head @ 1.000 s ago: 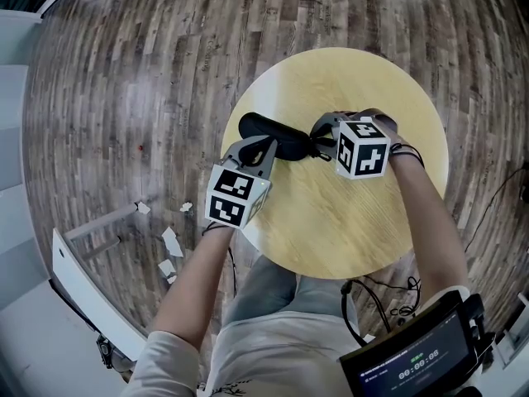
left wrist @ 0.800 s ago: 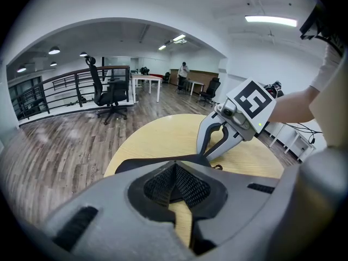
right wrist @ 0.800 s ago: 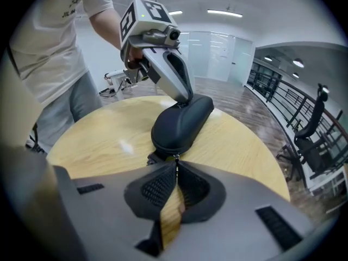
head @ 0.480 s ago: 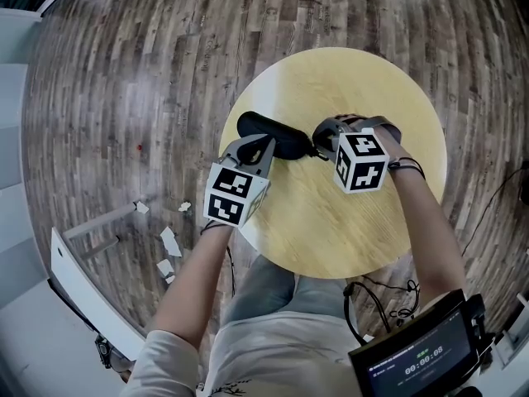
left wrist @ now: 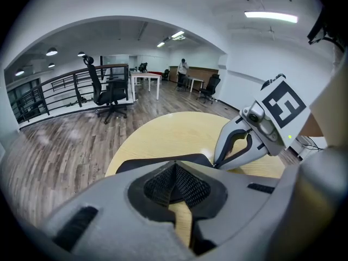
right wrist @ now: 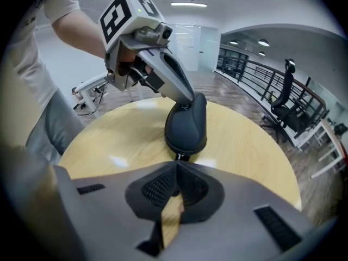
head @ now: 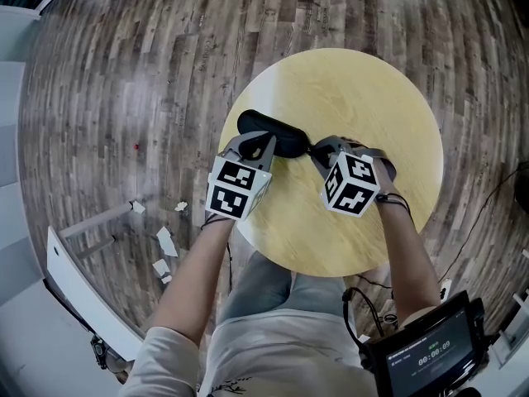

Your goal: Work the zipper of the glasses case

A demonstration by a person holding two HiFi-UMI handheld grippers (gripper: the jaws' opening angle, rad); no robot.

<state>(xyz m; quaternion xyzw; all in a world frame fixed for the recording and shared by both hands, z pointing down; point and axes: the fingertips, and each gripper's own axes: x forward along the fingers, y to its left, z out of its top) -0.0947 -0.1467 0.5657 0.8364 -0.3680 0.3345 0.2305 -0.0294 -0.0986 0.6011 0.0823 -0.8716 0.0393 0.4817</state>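
head view: left tool (head: 265, 146) clamps glasses case (head: 256, 126); right tool (head: 317, 150) pinches zipper pull (right wrist: 181, 157).

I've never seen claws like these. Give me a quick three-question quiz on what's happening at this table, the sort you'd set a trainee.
1. True or false: the glasses case lies on the floor.
2. Which claw is shut on the zipper pull? A. left B. right
3. Fill in: the top of the table is ___ in shape.
Key: 1 false, it lies on the table. 2 B: the right claw pinches the pull, and the left claw clamps the case's body. 3 round.
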